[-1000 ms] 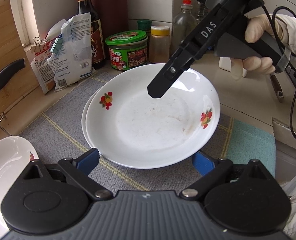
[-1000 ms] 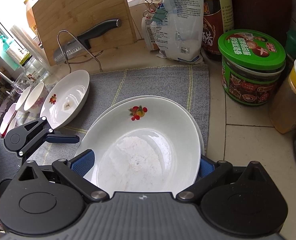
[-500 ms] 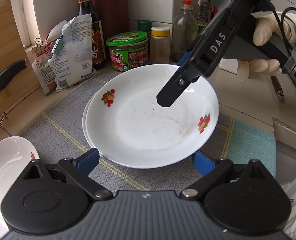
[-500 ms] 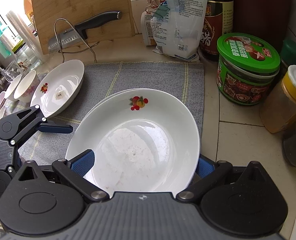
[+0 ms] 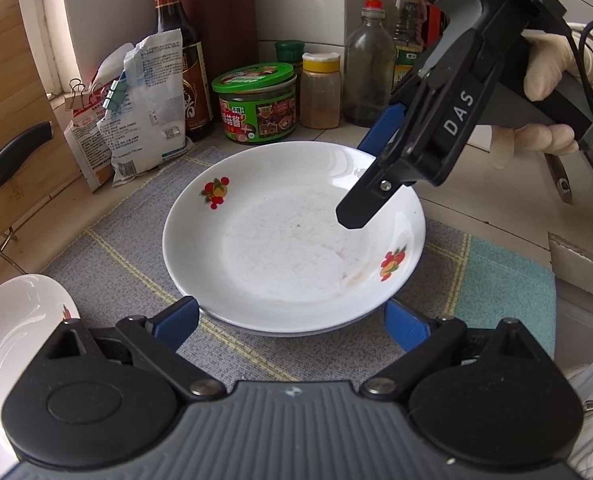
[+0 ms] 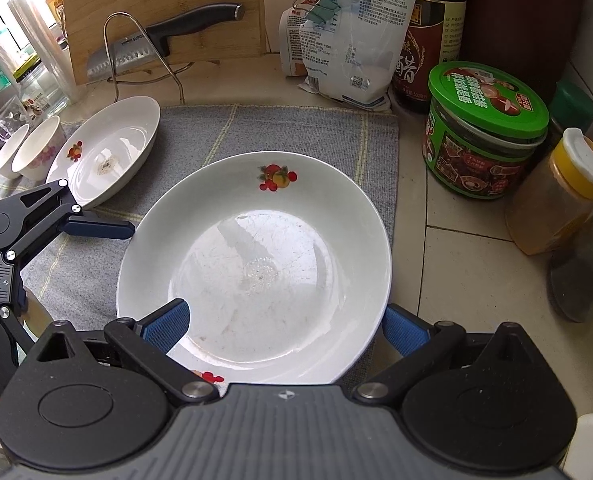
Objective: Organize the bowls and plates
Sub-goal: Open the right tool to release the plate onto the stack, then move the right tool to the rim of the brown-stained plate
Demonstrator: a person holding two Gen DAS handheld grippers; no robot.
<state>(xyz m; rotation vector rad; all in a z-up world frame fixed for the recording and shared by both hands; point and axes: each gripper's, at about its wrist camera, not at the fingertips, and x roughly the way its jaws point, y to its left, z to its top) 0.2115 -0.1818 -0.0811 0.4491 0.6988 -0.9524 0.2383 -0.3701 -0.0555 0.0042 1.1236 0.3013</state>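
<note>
— What was the layout on that counter?

— A grey woven mat (image 6: 304, 132) covered the middle, its far edge just short of the cutting board (image 6: 164, 8) and the knife (image 6: 164, 40) in its wire stand. In the mat's centre sat the top plate (image 5: 292, 236), stacked on a second plate (image 5: 296, 330) whose rim barely peeked out along the near edge. A third plate (image 6: 104, 152) lay at the mat's left edge, with small bowls (image 6: 36, 152) just beyond it.

— And the right side, any room?

— Tight at the back. The green-lidded jar (image 6: 484, 132), the yellow-capped spice jar (image 6: 564, 196) and the soy bottle (image 6: 428, 32) crowded that corner, with bare tile between them and the stack.

— The grippers?

— The right gripper (image 6: 284, 324) was open wide, blue fingers (image 6: 164, 324) either side of the top plate's near rim; it held nothing that I could see, though I couldn't tell if a pad touched the edge. The left gripper (image 5: 292, 320) was spread just as wide at the opposite rim, empty, one finger reaching toward the stack over bare mat.
</note>
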